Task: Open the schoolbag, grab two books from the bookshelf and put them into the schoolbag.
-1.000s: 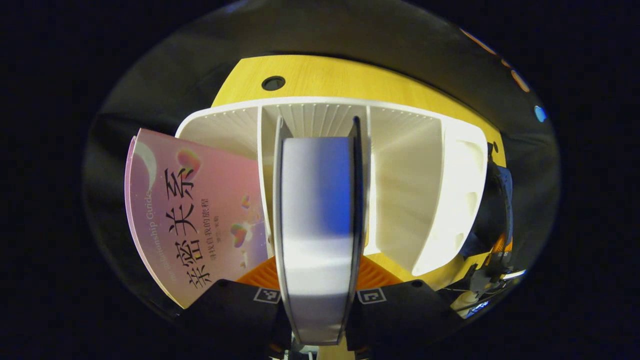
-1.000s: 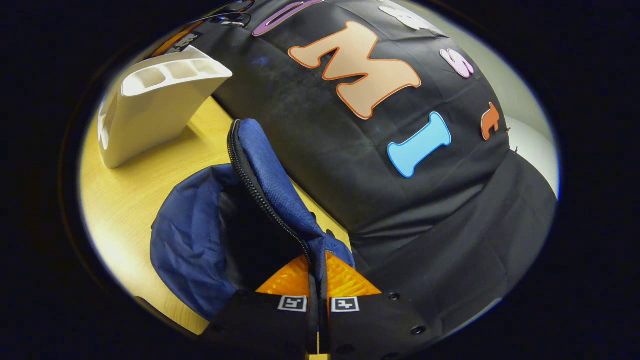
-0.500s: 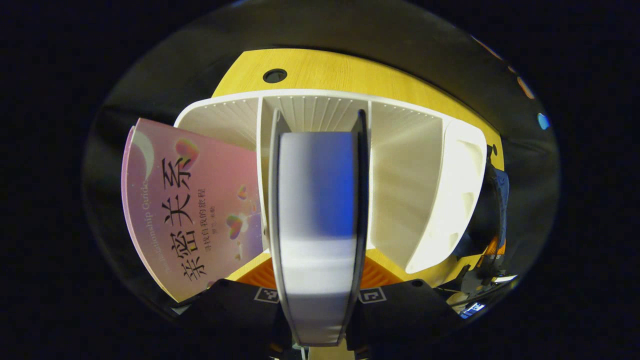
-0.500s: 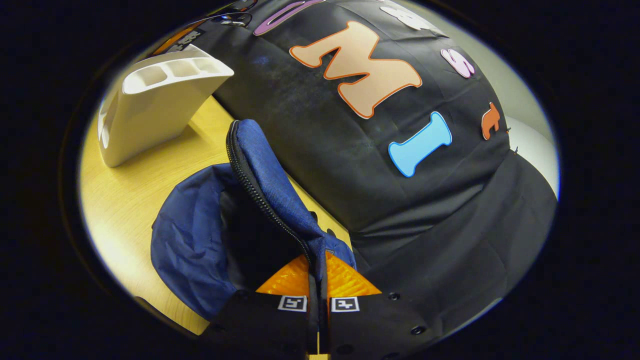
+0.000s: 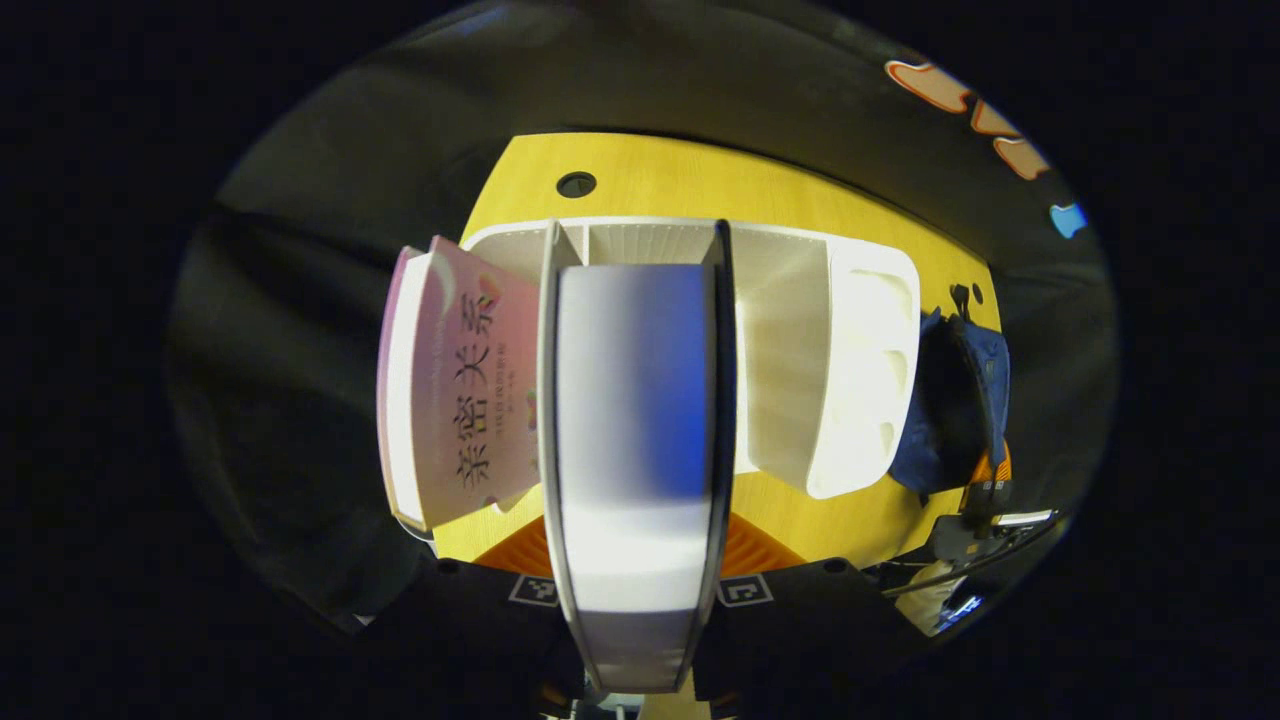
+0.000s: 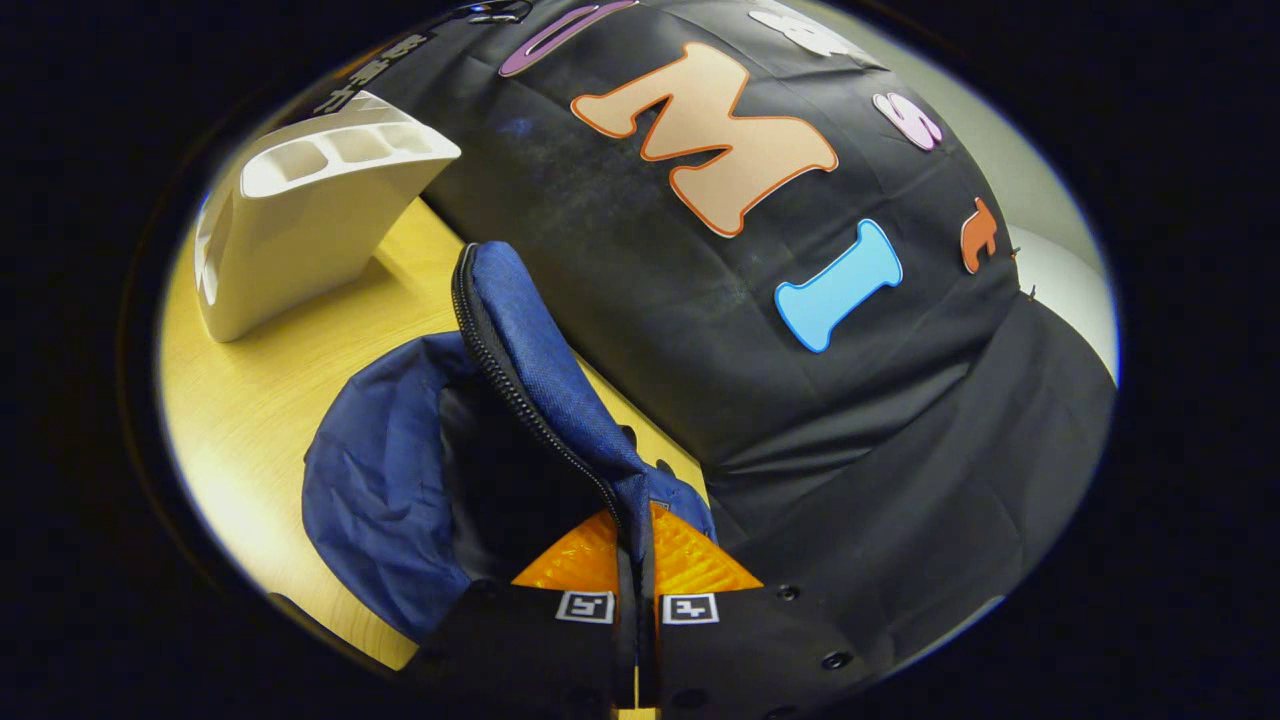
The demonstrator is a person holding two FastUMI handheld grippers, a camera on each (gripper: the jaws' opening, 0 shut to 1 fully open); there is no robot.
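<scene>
Left gripper [image 5: 636, 590]: fingers clamped on a book [image 5: 634, 440], one on each cover, held above the shelf [image 5: 800, 350]. A pink book [image 5: 470, 390] leans at the shelf's end. Right gripper [image 6: 637, 590]: fingers together on the bag [image 6: 420, 470] rim, holding it open on the table [image 6: 270, 390], near the shelf.

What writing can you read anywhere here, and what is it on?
"亲密关系": cover of the pink book.
Smaller print on that cover: too small to read.
White-and-blue book in the left gripper: no readable text.
Schoolbag pinched by the right gripper: none.
</scene>
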